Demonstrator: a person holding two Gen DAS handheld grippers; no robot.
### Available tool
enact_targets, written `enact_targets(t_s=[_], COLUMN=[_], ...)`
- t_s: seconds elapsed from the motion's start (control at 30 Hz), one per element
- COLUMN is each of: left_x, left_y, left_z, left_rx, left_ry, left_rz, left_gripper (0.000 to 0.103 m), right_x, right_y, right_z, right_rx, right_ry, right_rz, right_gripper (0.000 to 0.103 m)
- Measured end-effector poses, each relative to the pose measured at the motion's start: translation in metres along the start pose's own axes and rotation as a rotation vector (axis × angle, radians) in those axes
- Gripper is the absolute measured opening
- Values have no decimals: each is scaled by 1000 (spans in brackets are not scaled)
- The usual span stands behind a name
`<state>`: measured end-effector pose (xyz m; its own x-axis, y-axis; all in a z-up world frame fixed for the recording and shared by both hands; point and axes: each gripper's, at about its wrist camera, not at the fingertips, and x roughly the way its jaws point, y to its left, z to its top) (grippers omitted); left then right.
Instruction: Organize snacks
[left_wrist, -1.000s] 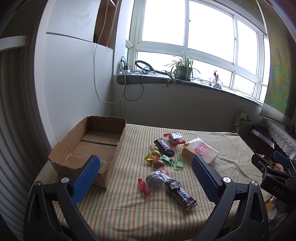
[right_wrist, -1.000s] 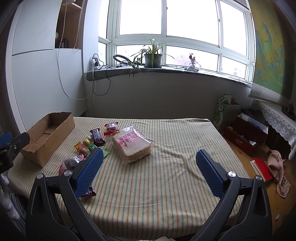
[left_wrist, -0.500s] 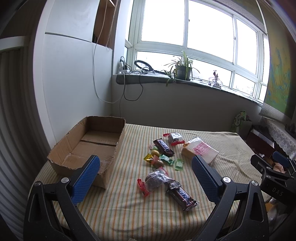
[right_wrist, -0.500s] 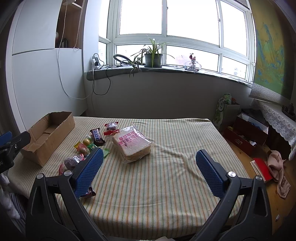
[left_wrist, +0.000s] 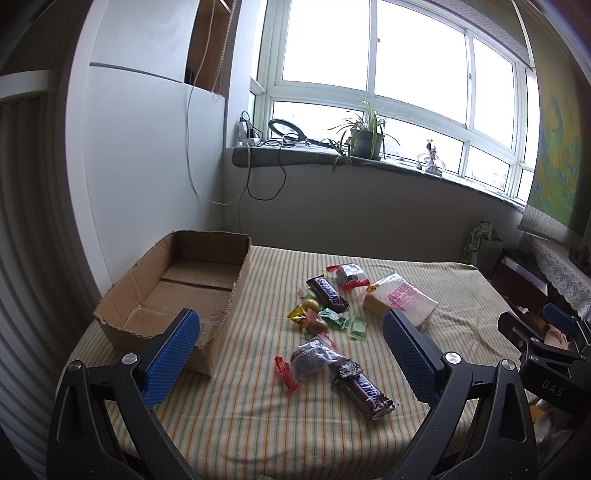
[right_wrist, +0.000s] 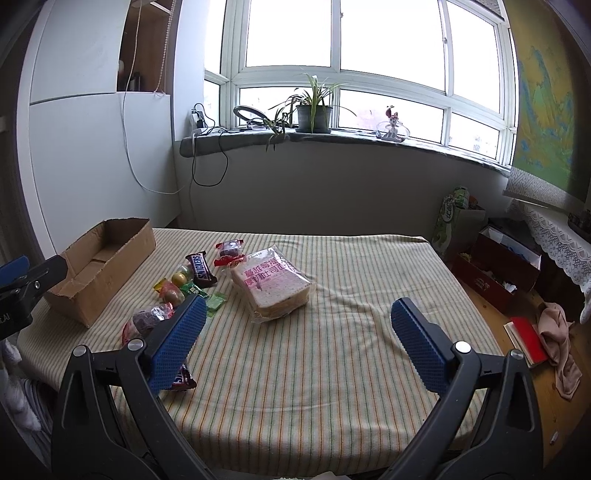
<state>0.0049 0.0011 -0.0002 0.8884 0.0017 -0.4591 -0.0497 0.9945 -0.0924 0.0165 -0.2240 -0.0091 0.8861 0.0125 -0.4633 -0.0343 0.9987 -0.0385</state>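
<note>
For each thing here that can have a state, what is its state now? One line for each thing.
Left gripper: open, holding nothing.
Right gripper: open, holding nothing.
Cardboard box: open on top, nothing inside.
Bread bag: closed, lying flat on the striped cloth.
Near Snickers bar: wrapped, outside the box.
Far Snickers bar: wrapped, outside the box.

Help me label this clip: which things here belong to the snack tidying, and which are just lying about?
Job: cardboard box, Snickers bars, bagged bread, small candies, wrapped cakes.
Lying about: potted plant, ring light, figurine.
</note>
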Motion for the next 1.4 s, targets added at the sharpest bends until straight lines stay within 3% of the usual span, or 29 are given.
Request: enact_targets(t_s=[0.37, 0.57, 0.7, 0.87, 1.13, 1.4], left_x=[5, 11, 19, 29, 48, 70], left_y=[1, 3, 12, 24, 25, 23], left_z=[-2, -4, -6, -12, -24, -35], left_rx=[-2, -6, -31, -52, -58, -25], left_ry=[11, 26, 57, 103, 188, 272], left_rz=[-2, -9, -29, -45, -122, -167], left_gripper=[99, 99, 89, 74, 51, 50], right_x=[7, 18, 25, 38, 59, 82], right_y=[4, 8, 12, 24, 54, 76], right_z=[-4, -9, -15, -24, -45, -63], right_rx=[-10, -15, -23, -42, -88, -117], right_ry=[17, 55, 86, 145, 239, 322], right_rz=[34, 78, 125, 200, 345, 411], right_gripper=[102, 93, 88, 67, 54, 52])
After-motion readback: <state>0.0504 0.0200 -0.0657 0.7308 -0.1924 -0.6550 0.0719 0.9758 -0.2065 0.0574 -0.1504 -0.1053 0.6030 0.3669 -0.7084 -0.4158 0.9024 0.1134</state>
